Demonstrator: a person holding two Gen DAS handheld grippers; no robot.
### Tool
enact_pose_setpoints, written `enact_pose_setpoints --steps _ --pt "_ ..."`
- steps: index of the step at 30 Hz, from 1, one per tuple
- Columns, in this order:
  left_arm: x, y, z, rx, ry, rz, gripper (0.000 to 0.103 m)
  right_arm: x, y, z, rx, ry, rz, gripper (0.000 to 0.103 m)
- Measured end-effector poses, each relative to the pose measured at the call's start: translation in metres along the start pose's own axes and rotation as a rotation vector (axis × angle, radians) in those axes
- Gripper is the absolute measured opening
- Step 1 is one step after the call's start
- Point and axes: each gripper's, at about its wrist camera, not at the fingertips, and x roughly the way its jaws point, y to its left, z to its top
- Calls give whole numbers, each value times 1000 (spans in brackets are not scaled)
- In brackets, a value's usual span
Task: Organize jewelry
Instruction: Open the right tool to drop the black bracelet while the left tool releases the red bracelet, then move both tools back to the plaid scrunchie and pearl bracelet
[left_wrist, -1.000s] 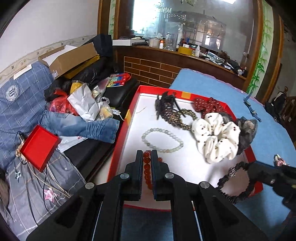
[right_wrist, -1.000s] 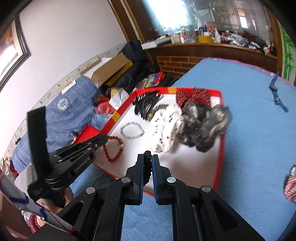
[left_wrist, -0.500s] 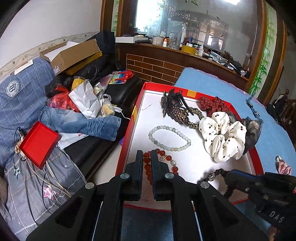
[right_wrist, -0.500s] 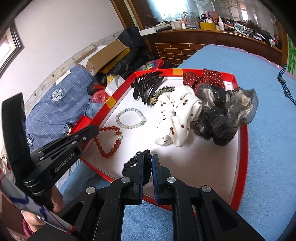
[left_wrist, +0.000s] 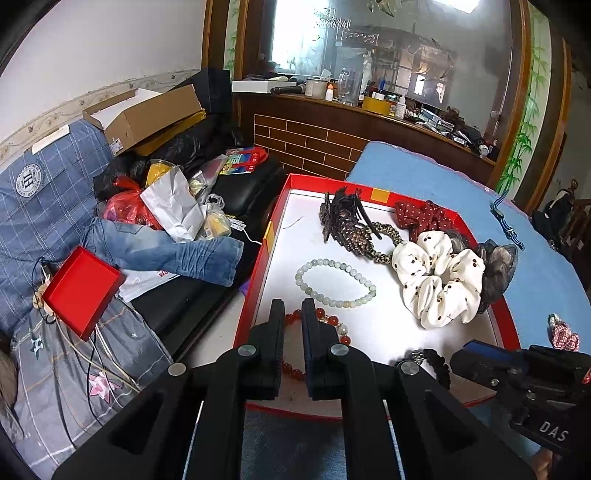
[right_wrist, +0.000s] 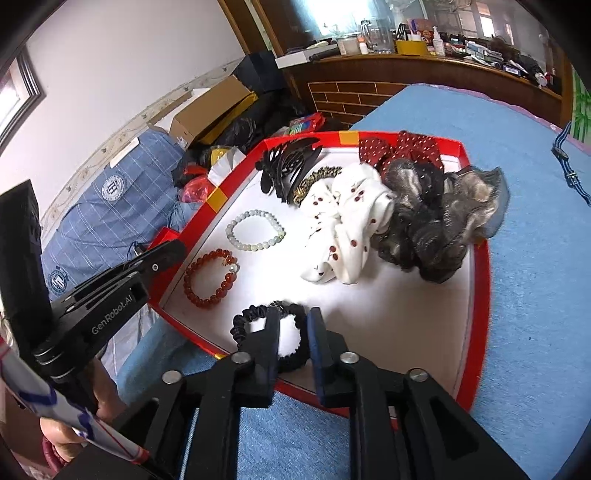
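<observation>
Black bracelet (right_wrist: 271, 334) lies flat between spread right fingers (right_wrist: 273, 332); left fingers (left_wrist: 275, 332) slightly parted.

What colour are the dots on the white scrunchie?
Dark red dots on the white scrunchie, clearest in the right wrist view.

Blue cloth-covered bed (right_wrist: 461, 122) carries a shallow red-rimmed white tray (right_wrist: 479, 295) at its left edge. Blue striped strap (right_wrist: 570, 170) lies near the far right edge; small red checked fabric piece (left_wrist: 563, 334) beside the tray's right rim.

Bright daylight from the blown-out window (left_wrist: 295, 33); fisheye-bent, dark-vignetted edges, soft shadows.
</observation>
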Motion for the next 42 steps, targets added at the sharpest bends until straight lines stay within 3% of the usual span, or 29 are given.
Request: enact_pose_setpoints --steps 2,8,12,28,42 --pt "-3 -4 1 3 -5 2 9 -6 0 0 -3 -12 1 27" --pt "-17 -23 3 37 -35 13 9 -38 -6 -3 -7 -76 -3 27" --pt "-26 -50 1 79 -56 1 22 -63 -22 -9 24 -114 -21 27" --pt "-36 -197 -30 346 -58 -96 23 -146 -120 -47 224 -208 -107 27" --pt "-48 -264 -50 487 -74 -108 27 -192 -180 -72 348 -283 -130 29"
